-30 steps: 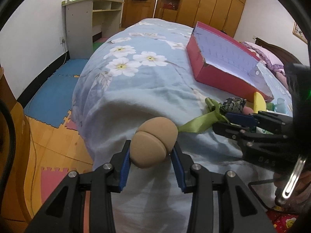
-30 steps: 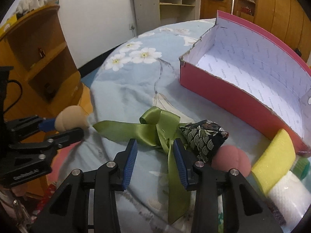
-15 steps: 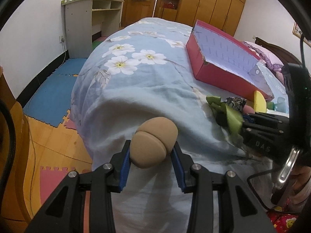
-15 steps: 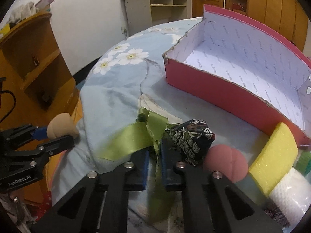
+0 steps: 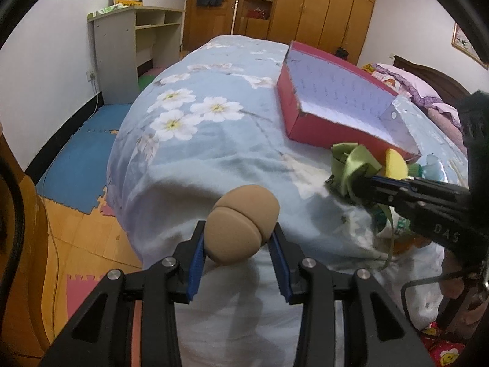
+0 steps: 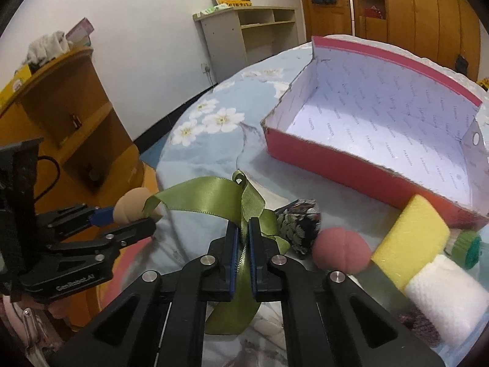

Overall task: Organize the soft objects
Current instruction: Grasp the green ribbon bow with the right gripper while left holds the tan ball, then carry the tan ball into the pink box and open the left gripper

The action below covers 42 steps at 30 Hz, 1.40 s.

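My left gripper (image 5: 238, 238) is shut on a tan round sponge puff (image 5: 241, 223), held over the near edge of the blue flowered bed. My right gripper (image 6: 243, 235) is shut on a green satin ribbon bow (image 6: 211, 195), which hangs lifted off the bedding with its tails trailing down. The open pink box (image 6: 336, 165) with white lining lies beyond it, with nothing inside. A dark patterned pouch (image 6: 301, 223), a pink puff (image 6: 340, 252), a yellow sponge (image 6: 409, 250) and a white knitted roll (image 6: 446, 299) lie on the bed to the right of the ribbon.
A green-capped item (image 6: 470, 250) sits by the sponge. A wooden shelf unit (image 6: 61, 116) stands left of the bed, and a grey desk (image 5: 122, 49) is against the far wall. Foam mats (image 5: 73, 159) cover the floor beside the bed. Pillows (image 5: 428, 91) lie behind the box.
My right gripper went from open around the ribbon to shut on it, then lifted it off the bed. The left gripper kept still with the tan puff.
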Each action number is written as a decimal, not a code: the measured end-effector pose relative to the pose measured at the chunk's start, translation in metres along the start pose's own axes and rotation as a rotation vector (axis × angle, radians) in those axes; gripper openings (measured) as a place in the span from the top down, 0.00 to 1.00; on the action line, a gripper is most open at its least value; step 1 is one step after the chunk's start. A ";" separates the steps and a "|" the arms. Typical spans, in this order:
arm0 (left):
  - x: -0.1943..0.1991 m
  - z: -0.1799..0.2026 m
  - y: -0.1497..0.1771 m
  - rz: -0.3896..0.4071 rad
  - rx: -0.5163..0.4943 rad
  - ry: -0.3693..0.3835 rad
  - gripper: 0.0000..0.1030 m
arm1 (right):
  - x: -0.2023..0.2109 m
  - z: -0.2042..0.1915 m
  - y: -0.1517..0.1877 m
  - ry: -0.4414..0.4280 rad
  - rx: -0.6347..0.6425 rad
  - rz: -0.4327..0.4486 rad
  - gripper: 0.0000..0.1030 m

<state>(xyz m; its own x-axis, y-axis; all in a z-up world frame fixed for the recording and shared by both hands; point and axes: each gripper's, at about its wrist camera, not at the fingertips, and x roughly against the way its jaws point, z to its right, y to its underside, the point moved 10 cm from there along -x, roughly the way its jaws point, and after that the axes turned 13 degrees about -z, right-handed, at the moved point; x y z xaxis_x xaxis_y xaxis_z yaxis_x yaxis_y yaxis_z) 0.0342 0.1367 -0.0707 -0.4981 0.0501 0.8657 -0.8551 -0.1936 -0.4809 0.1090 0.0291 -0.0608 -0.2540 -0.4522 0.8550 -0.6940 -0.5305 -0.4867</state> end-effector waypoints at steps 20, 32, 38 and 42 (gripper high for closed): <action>0.016 0.069 -0.072 0.039 -0.137 0.049 0.60 | 0.074 0.053 -0.026 0.010 -0.072 0.103 0.93; 0.004 0.119 -0.130 0.049 -0.224 0.069 0.60 | 0.090 0.118 -0.051 0.065 -0.166 0.118 0.93; -0.008 0.136 -0.154 0.043 -0.241 0.089 0.60 | 0.092 0.145 -0.059 0.086 -0.202 0.122 0.93; -0.018 0.142 -0.167 0.039 -0.245 0.091 0.60 | 0.090 0.165 -0.065 0.103 -0.230 0.118 0.93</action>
<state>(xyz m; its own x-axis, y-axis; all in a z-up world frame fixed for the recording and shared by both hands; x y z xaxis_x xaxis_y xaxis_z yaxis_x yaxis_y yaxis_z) 0.2061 0.0287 0.0140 -0.5328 0.1372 0.8350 -0.8388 0.0452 -0.5426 0.2424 -0.0947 0.0183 -0.4012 -0.4194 0.8144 -0.7872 -0.2967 -0.5406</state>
